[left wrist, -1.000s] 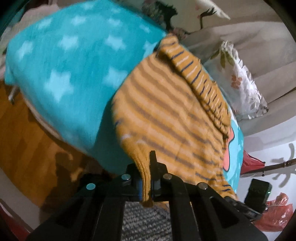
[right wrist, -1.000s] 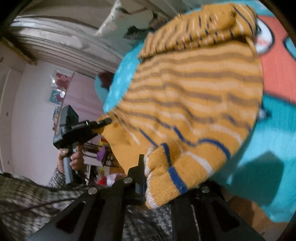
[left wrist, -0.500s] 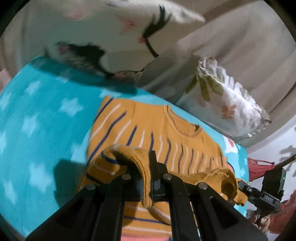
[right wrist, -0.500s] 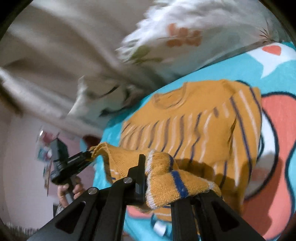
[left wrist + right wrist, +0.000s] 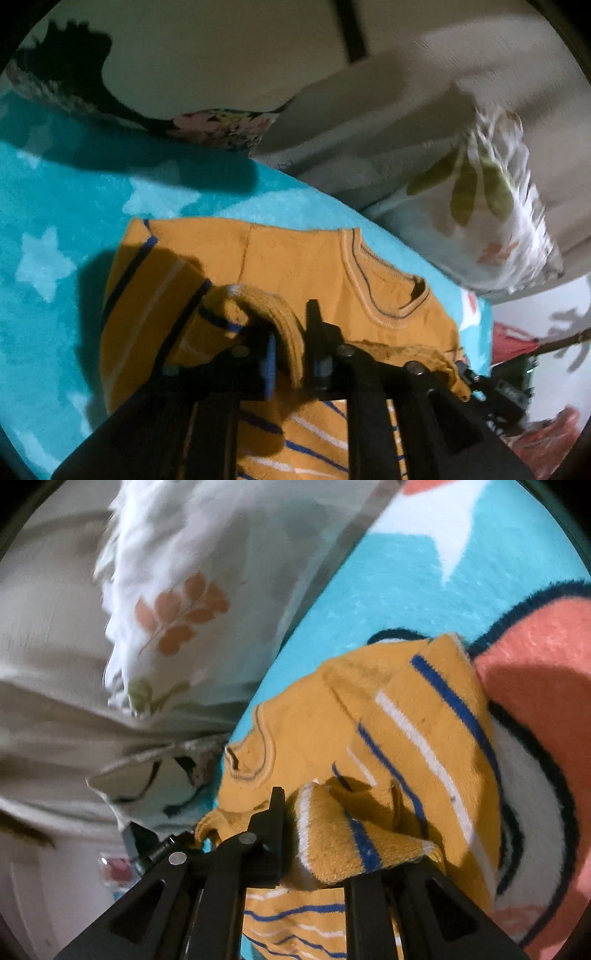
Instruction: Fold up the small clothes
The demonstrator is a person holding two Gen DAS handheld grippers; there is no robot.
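Mustard-yellow striped sweater point(image 5: 303, 266) lying on a turquoise star-print blanket point(image 5: 55, 229), neckline toward the pillows, collar ribbing visible with a thin dark line along it. Lower part of the garment raised off the blanket and doubled over toward the collar.

Left tool point(image 5: 291, 343) clamped together on a ribbed edge of the sweater; knit pinched between the two fingers and draped down over them, a blue stripe showing just left of the grip. Shadow of the tool cast on the sleeve and on the blanket at left.

Right tool point(image 5: 314, 834) likewise closed on a thick fold of the sweater point(image 5: 388, 738), white and blue stripes bunched at the grip. Right-side finger mostly hidden by the knit. Sleeve area with blue and white stripes lying beside an orange-and-white fish motif point(image 5: 535, 709) printed on the blanket point(image 5: 388, 590).

Opposite tool visible in each view at the far end of the lifted hem, hem stretched between the two.

Floral pillow point(image 5: 491, 206) with green leaves and orange sprigs just beyond the blanket edge, beside a second pillow point(image 5: 221, 125) with a dark print. Both blurred. Red item point(image 5: 513, 343) at far right of the left view, not identifiable.
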